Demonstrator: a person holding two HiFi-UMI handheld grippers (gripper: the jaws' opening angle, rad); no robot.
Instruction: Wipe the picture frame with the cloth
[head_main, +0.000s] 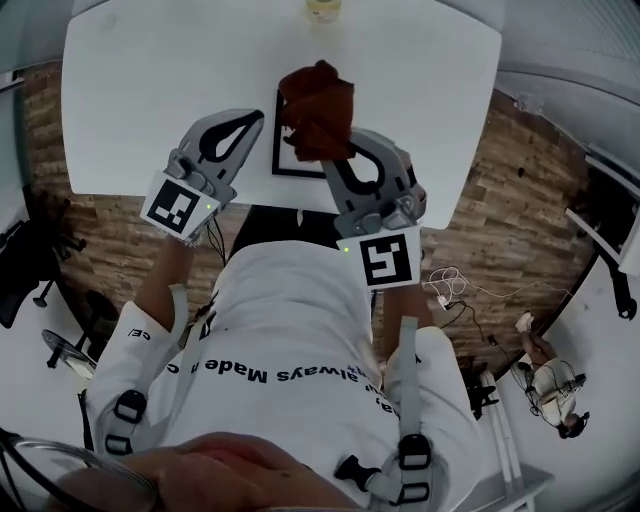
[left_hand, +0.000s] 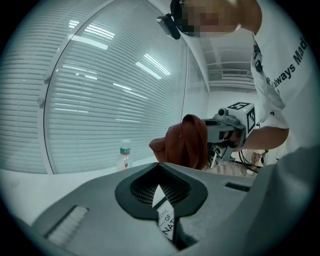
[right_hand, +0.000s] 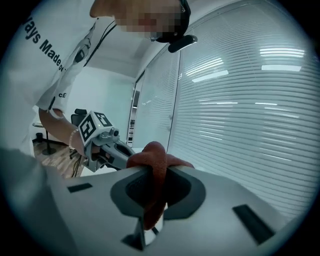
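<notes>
Spreading across the far half of the head view, the white surface (head_main: 140, 100) carries everything in play. The picture frame (head_main: 275, 140) lies flat on it, face up, right at the near edge and squared to that edge. Its black left side runs straight away from the person and its near side runs across. The frame's right part is hidden, so which side is the longer one cannot be told.

The left gripper (head_main: 258, 116) sits just left of the frame, angled toward the frame's far left corner, with its tip close beside the black border. Its fingers (left_hand: 100, 210) are pressed together at the tips. A thin slit behind the tips shows a sliver of white printed paper (left_hand: 165, 220); whether that paper is gripped or only seen through the slit cannot be told.

The right gripper (head_main: 347, 140) comes in over the frame's right part, pointing away from the person and slightly left. Its fingers (right_hand: 225, 200) are pinching the rust-red cloth (head_main: 315, 110). The cloth runs down between them and bunches in a loose lump past the tips, over the frame's far right area.

Beyond the frame, at the surface's far edge, stands a small clear bottle (head_main: 322, 8).
</notes>
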